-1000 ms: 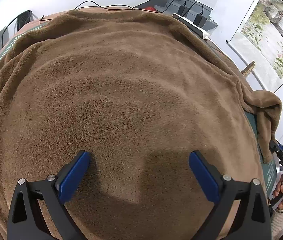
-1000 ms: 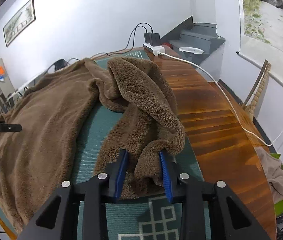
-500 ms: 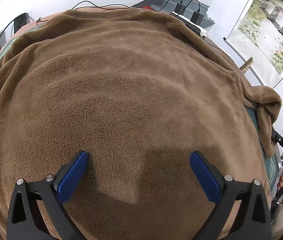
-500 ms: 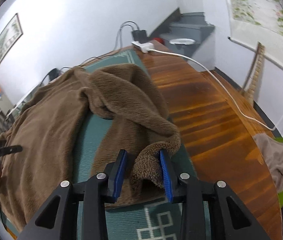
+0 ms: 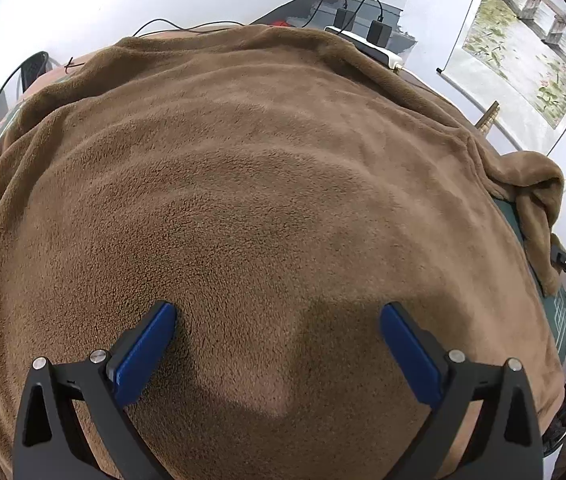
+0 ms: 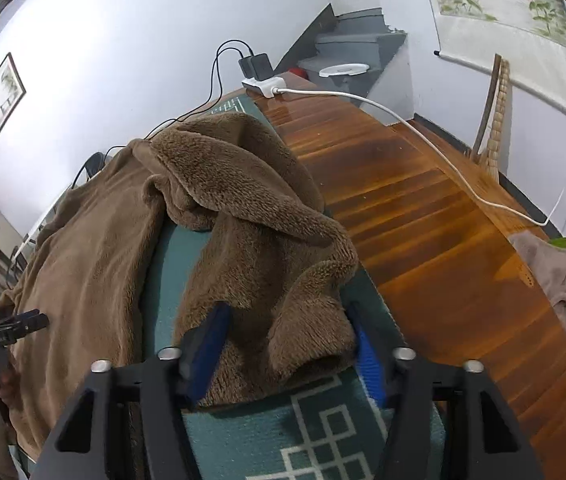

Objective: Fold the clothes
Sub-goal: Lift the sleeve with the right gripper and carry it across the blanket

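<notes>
A brown fleece garment [image 5: 267,184] lies spread over a teal patterned mat [image 6: 323,444] on a wooden table [image 6: 443,240]. The left gripper [image 5: 275,344] hovers over its broad body, jaws wide apart and holding nothing. The right gripper [image 6: 287,348] has its jaws spread either side of the bunched sleeve [image 6: 275,248], no longer pinching it.

bare wooden tabletop [image 6: 435,240] right of the fleece sleeve [image 6: 267,240]; white cable [image 6: 423,132] crosses it.

Right claw [image 6: 289,350] spread wide around brown fleece sleeve [image 6: 283,280] on teal mat [image 6: 243,444]
</notes>
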Action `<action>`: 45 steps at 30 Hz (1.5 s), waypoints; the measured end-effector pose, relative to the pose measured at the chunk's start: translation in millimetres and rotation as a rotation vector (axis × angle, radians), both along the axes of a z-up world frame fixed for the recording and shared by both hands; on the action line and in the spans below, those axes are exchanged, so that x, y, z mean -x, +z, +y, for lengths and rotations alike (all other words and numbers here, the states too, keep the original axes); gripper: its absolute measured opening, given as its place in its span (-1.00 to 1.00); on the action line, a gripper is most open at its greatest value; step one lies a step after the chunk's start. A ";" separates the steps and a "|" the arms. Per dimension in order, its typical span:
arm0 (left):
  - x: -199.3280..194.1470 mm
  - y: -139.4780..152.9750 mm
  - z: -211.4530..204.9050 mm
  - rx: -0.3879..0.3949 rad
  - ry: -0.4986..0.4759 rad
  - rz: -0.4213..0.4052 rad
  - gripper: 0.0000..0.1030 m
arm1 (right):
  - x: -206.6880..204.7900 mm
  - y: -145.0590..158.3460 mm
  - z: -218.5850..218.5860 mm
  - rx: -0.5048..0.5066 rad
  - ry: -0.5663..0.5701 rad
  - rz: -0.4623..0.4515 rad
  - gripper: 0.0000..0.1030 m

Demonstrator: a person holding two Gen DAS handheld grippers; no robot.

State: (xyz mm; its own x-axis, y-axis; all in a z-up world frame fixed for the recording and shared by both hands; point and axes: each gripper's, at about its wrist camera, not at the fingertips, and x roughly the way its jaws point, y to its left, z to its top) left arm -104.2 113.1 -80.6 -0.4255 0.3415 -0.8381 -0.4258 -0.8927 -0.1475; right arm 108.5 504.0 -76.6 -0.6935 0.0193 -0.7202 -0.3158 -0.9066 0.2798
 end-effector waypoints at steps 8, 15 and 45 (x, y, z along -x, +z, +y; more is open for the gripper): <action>-6.3 -1.3 11.9 0.033 -0.019 0.033 0.99 | 1.2 41.4 -33.6 -0.526 -0.043 0.045 -0.75; -7.2 -2.5 7.1 0.003 -0.018 0.032 0.99 | -16.8 145.1 6.9 -0.593 -0.202 0.226 -0.75; -5.0 25.9 -54.5 -0.222 0.043 -0.107 0.99 | 56.6 204.3 -23.1 0.157 0.211 0.413 -0.75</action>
